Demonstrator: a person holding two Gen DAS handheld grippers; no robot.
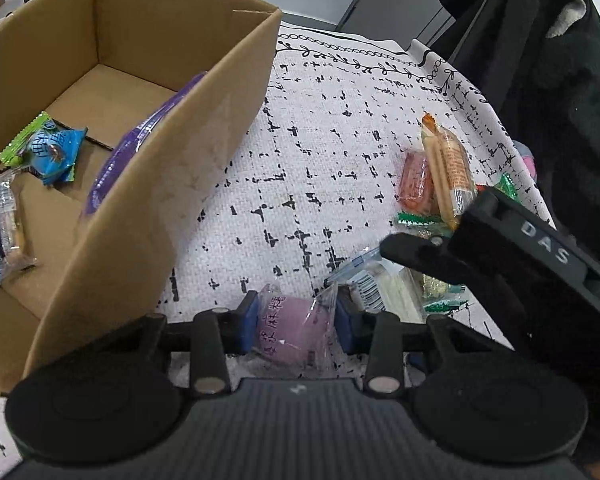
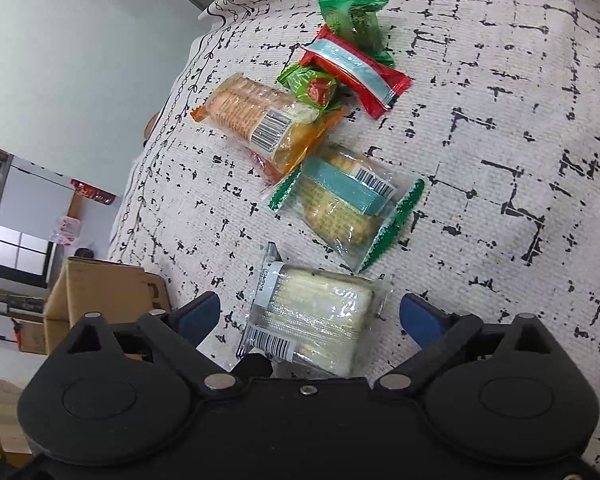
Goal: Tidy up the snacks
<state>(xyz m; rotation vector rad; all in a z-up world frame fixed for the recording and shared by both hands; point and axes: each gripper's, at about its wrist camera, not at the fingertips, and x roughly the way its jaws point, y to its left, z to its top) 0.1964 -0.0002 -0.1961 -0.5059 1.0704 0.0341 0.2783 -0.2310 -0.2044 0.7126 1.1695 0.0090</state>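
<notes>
Left wrist view first: a cardboard box [image 1: 148, 128] fills the left half, open at the top, its near right wall running diagonally just beside the left gripper [image 1: 296, 322]. Inside it lie a long purple packet [image 1: 140, 140] leaning along that wall, a blue wrapped snack [image 1: 54, 154] with a green one under it, and a clear cracker pack [image 1: 6, 220] at the near left corner. The box stands on a white tablecloth [image 1: 320, 152] printed with broken black lines, and a broad bare stretch of cloth lies between the box wall and the snack pile at the right. The right gripper [image 2: 310, 314] shows there as a black body over the pile, near the table's right edge.

Left gripper: its blue pads [image 1: 248, 320] are drawn in narrow and press both sides of a pale purple candy packet [image 1: 294, 326], which is held above the cloth, close to the box's near corner.

Right wrist view: the right gripper's fingers [image 2: 198, 314] stand wide apart, straddling a clear pack of pale wafers [image 2: 316, 316] lying flat on the cloth; neither finger touches it. Beyond it lie a green-ended cracker pack [image 2: 344, 208], an orange biscuit pack [image 2: 256, 120], a red packet with a pale stripe [image 2: 356, 70], a small green candy [image 2: 310, 84] and a green wrapper [image 2: 354, 16], all bunched and overlapping. Bare cloth spreads to the right of the pile; the table edge curves away on the left
</notes>
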